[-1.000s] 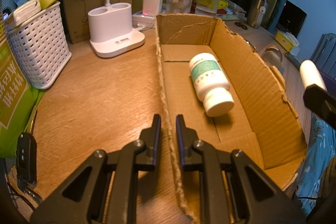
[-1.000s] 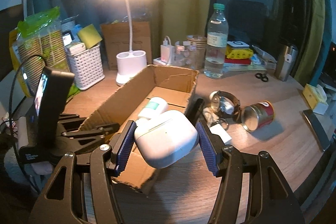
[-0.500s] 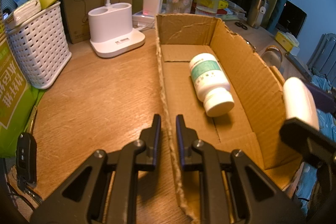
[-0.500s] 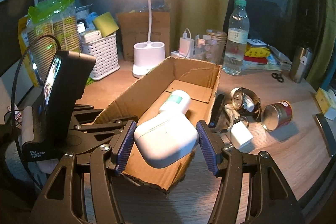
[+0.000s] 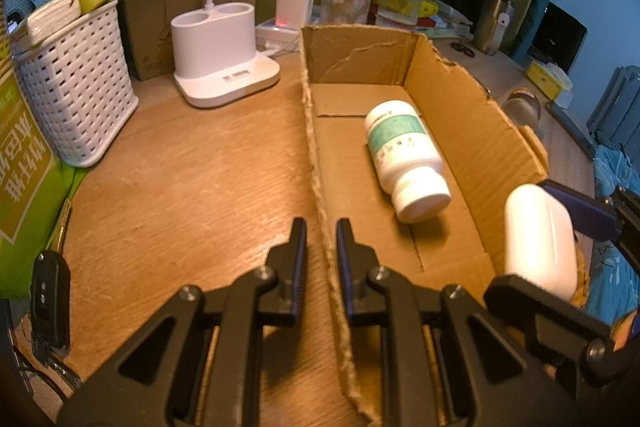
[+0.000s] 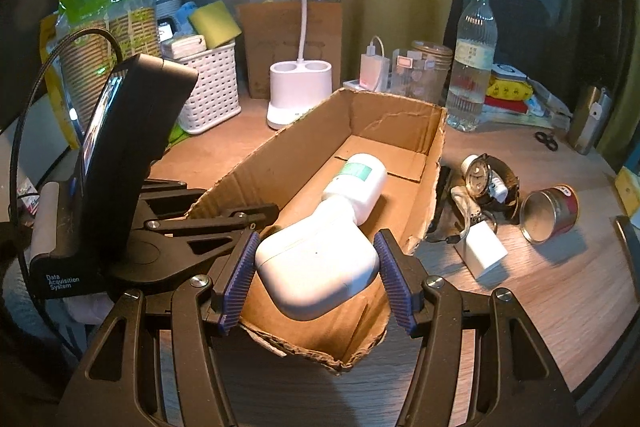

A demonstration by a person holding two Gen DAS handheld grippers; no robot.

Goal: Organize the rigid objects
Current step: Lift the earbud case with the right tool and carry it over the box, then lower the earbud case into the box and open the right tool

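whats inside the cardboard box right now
One white pill bottle with a green label lies on its side on the floor of the cardboard box. The near end of the floor is hidden behind the earbuds case held by the right gripper.

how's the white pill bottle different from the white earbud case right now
The pill bottle lies on its side on the floor of the cardboard box; the earbud case is held above the box's near end in the right gripper. The bottle is a cylinder with a green label and a cap; the case is a rounded, plain pebble shape. Both are white, rigid plastic.
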